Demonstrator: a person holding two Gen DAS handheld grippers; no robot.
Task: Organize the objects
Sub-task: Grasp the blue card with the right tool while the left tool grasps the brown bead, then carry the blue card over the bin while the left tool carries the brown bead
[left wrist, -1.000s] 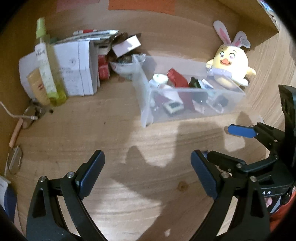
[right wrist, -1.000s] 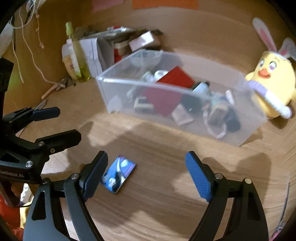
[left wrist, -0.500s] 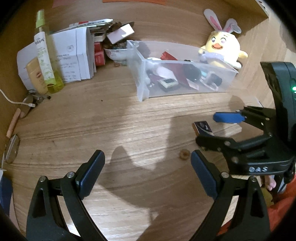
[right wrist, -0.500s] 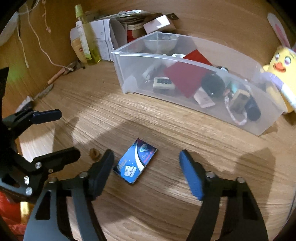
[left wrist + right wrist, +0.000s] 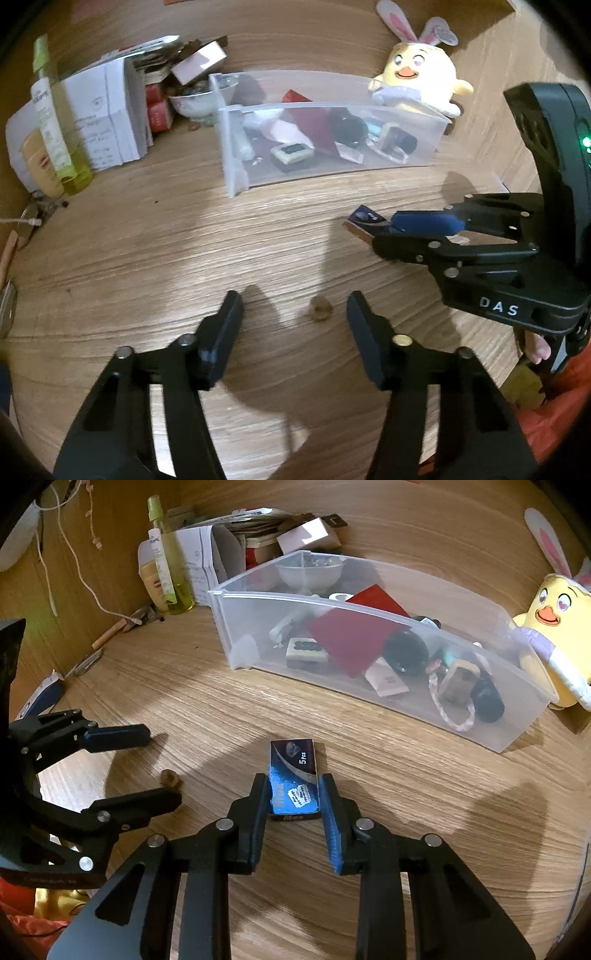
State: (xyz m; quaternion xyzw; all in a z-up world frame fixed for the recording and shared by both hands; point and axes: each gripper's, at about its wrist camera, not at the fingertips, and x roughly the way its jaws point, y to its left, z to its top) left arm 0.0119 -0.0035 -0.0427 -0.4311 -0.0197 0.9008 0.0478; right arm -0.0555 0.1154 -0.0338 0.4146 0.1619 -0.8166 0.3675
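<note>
A small blue box [image 5: 293, 771] marked "5Pcs" lies on the wooden table in front of the clear plastic bin [image 5: 369, 686]. My right gripper [image 5: 292, 781] is closing, and its blue pads press the box's two long sides. The left wrist view shows the same box [image 5: 364, 218] sticking out of the right gripper [image 5: 384, 232]. My left gripper [image 5: 293, 299] is also closing. Only a small brown lump [image 5: 319, 309] on the table lies between its fingers, and neither pad touches it.
The bin holds several small items, among them a red card [image 5: 351, 638]. A yellow plush chick [image 5: 554, 627] sits at its right end. Papers, boxes, a bowl and a green spray bottle [image 5: 168, 561] crowd the back left corner. A cable [image 5: 74, 565] hangs at the left.
The right jaws have closed onto the blue box, which now lies lengthwise between them. The left jaws have narrowed around the brown lump, and the left gripper has moved lower and closer.
</note>
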